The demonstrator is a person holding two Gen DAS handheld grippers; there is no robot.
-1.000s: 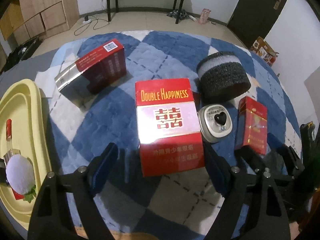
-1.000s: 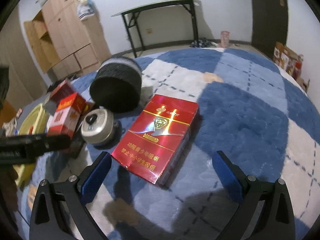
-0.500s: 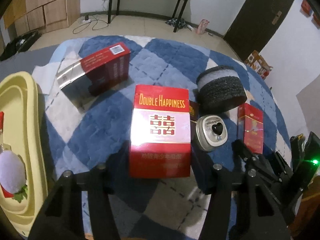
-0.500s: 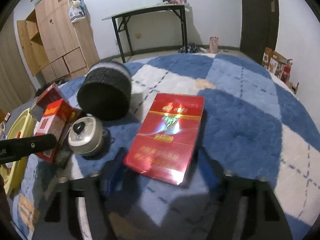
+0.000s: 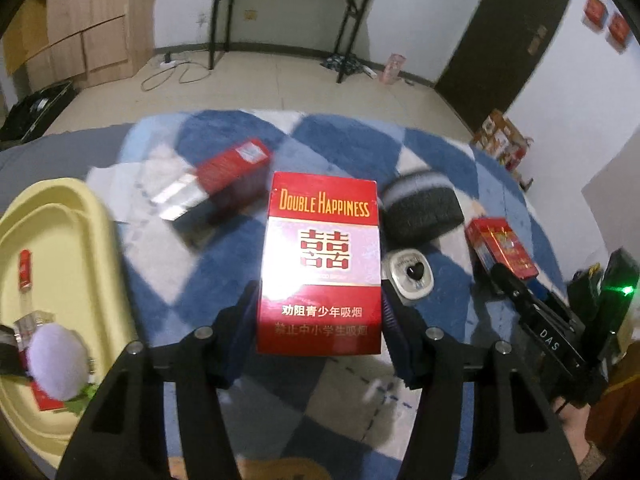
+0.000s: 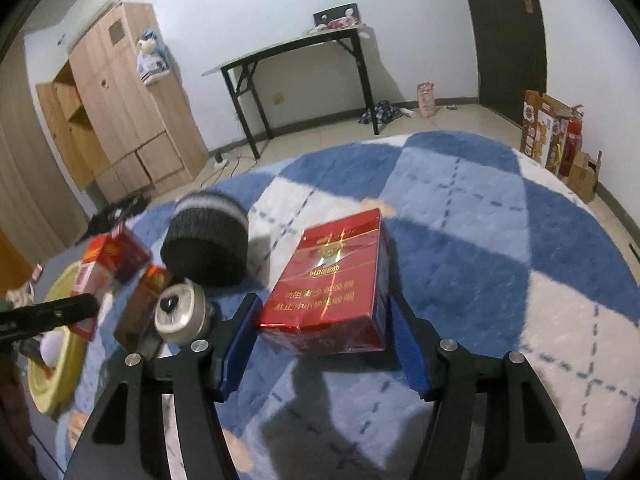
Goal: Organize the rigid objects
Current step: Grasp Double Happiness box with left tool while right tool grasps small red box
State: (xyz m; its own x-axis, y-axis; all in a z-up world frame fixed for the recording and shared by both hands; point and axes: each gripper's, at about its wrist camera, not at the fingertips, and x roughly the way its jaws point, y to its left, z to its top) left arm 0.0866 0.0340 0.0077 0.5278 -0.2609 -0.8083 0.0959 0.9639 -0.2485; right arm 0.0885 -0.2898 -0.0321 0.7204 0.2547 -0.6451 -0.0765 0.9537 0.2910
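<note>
My left gripper point(image 5: 318, 320) is shut on the red Double Happiness carton point(image 5: 320, 264), its pads pressed on both long sides, and holds it off the rug. My right gripper point(image 6: 326, 320) is shut on a glossy red Diamond carton point(image 6: 332, 284), also raised. On the blue-and-white checked rug point(image 6: 460, 240) lie a third red carton point(image 5: 220, 184), a dark knitted hat point(image 5: 424, 208) and a round silver tin with a black heart point(image 5: 412, 276). The hat point(image 6: 208, 240) and the tin point(image 6: 178, 312) also show in the right wrist view.
A yellow tray point(image 5: 80, 264) at the left holds a small red item and a white pompom point(image 5: 56, 360). The right gripper's body point(image 5: 548, 336) lies at the right. A black table point(image 6: 300, 76) and wooden cabinet point(image 6: 120, 108) stand behind.
Both grippers moved forward around their cartons, closed on them and lifted them off the rug. The views tilted up toward the room.
</note>
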